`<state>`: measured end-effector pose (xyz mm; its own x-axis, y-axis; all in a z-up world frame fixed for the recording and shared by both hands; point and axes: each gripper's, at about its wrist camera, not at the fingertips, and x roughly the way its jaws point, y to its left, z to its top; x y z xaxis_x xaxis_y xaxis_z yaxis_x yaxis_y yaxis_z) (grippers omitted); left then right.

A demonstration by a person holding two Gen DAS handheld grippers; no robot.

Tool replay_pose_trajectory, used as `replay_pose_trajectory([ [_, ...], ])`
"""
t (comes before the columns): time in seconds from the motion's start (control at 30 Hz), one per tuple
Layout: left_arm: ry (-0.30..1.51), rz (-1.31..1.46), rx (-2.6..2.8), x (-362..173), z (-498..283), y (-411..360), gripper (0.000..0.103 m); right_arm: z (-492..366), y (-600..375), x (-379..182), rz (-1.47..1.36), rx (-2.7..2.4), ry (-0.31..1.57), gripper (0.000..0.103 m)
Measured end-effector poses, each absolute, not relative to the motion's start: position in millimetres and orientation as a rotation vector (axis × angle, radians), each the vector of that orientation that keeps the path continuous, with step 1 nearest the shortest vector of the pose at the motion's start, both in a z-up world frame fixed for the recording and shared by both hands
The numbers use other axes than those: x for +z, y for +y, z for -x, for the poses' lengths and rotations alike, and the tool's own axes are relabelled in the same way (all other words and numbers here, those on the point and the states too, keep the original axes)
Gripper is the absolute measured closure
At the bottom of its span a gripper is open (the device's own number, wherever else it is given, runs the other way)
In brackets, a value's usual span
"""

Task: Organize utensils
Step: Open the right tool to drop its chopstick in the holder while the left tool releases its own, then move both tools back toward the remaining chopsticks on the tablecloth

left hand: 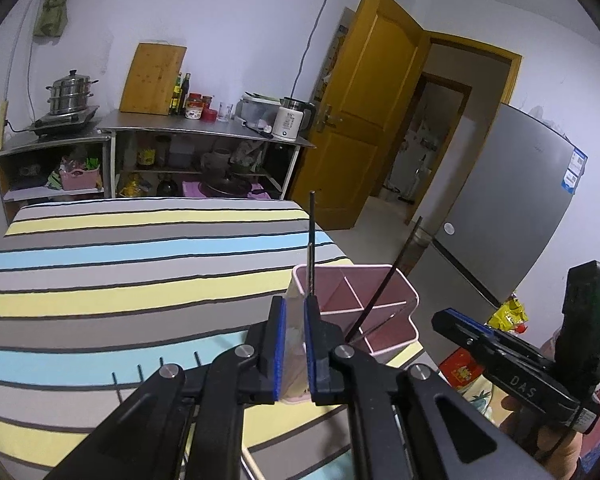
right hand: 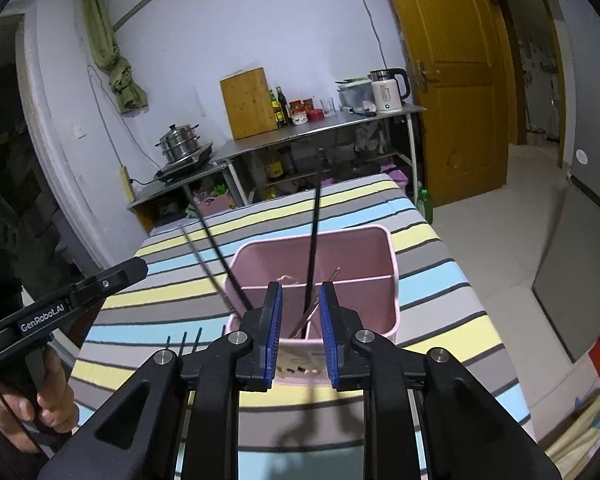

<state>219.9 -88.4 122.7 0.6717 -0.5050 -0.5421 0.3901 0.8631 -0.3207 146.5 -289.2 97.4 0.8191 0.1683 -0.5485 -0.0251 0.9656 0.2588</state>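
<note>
A pink divided utensil holder (left hand: 384,312) (right hand: 364,252) stands on the striped table near its right edge. Black chopsticks (left hand: 311,240) (right hand: 314,232) stand in it, and others lean out of it (left hand: 388,276) (right hand: 216,248). My left gripper (left hand: 295,308) is just left of the holder, its blue pads a narrow gap apart with nothing clearly between them; one upright chopstick rises just past its right fingertip. My right gripper (right hand: 300,292) is open over the holder's near compartment, a chopstick standing between its fingers without being gripped.
The striped tablecloth (left hand: 140,280) (right hand: 440,272) covers the table. Metal shelves with a steamer pot (left hand: 71,92), cutting board (left hand: 152,78) and kettle (left hand: 292,118) stand behind. A grey fridge (left hand: 512,208) and yellow door (left hand: 364,112) are to the right.
</note>
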Motion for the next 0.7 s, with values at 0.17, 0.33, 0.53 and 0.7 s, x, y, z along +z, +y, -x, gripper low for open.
replay_pose_trajectory([
  [0.17,0.657,0.183,-0.493,118,-200,-75,0.095,-130,-275,98,-0.214,0.120,0.596,0.083],
  [0.33,0.656,0.166,-0.476,108,-178,-63,0.095,-116,-265,91,-0.205,0.145,0.603,0.083],
  [0.53,0.674,0.167,-0.440,91,-156,-43,0.095,-105,-252,73,-0.205,0.191,0.644,0.083],
  [0.7,0.705,0.173,-0.404,72,-144,-25,0.095,-100,-244,59,-0.207,0.215,0.672,0.083],
])
